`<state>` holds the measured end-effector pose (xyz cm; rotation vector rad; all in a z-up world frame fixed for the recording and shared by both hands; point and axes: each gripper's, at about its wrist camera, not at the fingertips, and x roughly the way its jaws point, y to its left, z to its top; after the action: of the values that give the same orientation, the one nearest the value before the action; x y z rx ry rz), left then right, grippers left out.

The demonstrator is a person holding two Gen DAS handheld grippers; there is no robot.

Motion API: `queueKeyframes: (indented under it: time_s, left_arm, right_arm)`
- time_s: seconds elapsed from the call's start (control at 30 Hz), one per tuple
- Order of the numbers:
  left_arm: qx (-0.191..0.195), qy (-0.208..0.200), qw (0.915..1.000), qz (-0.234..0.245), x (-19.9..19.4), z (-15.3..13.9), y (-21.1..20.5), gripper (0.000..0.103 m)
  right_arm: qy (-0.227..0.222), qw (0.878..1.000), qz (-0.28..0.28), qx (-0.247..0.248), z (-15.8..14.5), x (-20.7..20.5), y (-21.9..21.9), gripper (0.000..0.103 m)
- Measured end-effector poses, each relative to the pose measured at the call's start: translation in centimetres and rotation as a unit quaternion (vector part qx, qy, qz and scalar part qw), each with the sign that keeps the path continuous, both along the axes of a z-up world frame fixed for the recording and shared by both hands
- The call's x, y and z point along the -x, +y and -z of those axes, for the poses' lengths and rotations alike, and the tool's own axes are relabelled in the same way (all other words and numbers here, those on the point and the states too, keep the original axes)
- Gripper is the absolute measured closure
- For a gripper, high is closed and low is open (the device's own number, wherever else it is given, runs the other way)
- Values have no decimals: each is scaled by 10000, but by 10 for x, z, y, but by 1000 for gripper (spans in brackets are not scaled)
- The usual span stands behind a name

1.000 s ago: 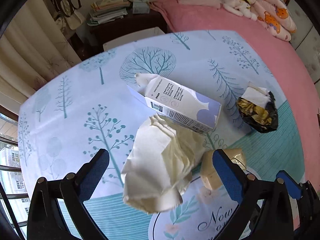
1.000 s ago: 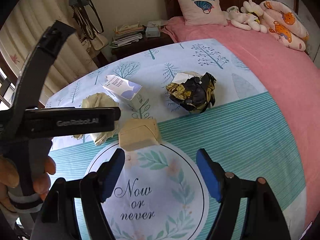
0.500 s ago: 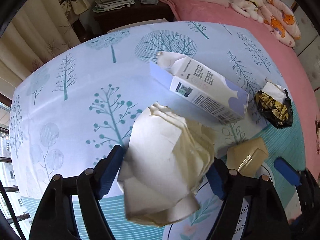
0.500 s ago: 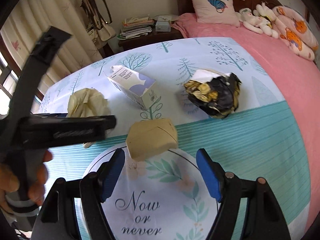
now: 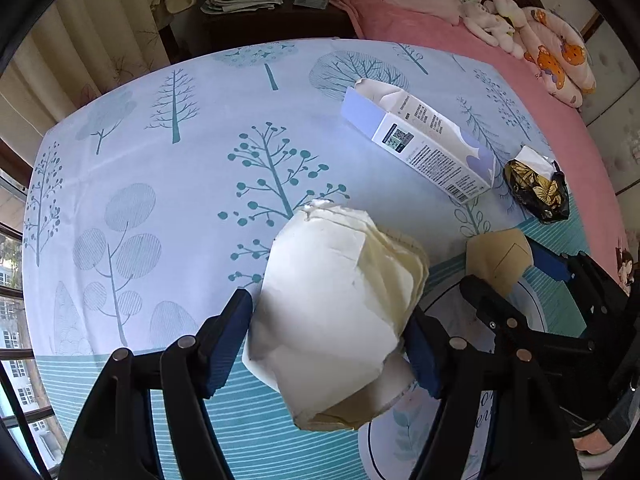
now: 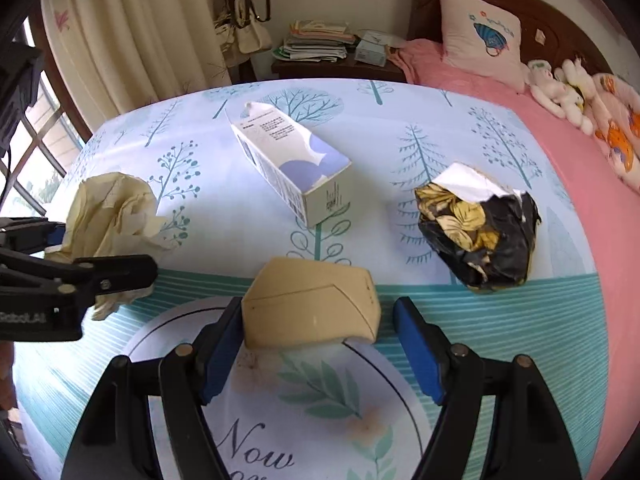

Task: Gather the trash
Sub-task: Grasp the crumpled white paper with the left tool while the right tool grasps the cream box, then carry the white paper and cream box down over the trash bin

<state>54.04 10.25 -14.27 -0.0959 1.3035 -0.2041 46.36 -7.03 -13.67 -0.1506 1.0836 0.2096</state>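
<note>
While left gripper (image 5: 328,344) closes on crumpled paper (image 5: 336,312); right gripper (image 6: 318,344) straddles tan box (image 6: 312,304)

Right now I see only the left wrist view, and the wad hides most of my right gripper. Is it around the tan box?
Observer: Yes. The box sits between the right gripper's open fingers, with a gap at the pad on the picture's right.
Operator: And how does my left grip look from the side?
Observer: The left gripper's jaws have just been closing on the wad. From the side, the wad bulges out well past the fingertips.
</note>
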Motion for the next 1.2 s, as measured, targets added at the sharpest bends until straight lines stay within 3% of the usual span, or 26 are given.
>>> queueKeyframes:
  time_s: [0.07, 0.23, 0.5, 0.7, 1.2]
  left_arm:
    - [33, -9, 10000, -25, 7, -4, 4, 33]
    - [99, -64, 9999, -68, 23, -18, 4, 33]
    - [159, -236, 9995, -111, 69, -54, -5, 33]
    - [170, -371, 9991, -122, 127, -89, -27, 33]
    - [-36, -757, 9965, -358, 305, -171, -98, 33]
  right_arm:
    - [-72, 10000, -32, 7, -1, 1, 1, 40]
    - [-44, 9999, -11, -141, -5, 11, 0, 41]
    - [-97, 9963, 204, -830, -39, 60, -19, 41]
    - [-139, 9908, 219, -1326, -71, 116, -43, 41]
    - [-463, 9857, -385, -1575, -156, 281, -121, 41]
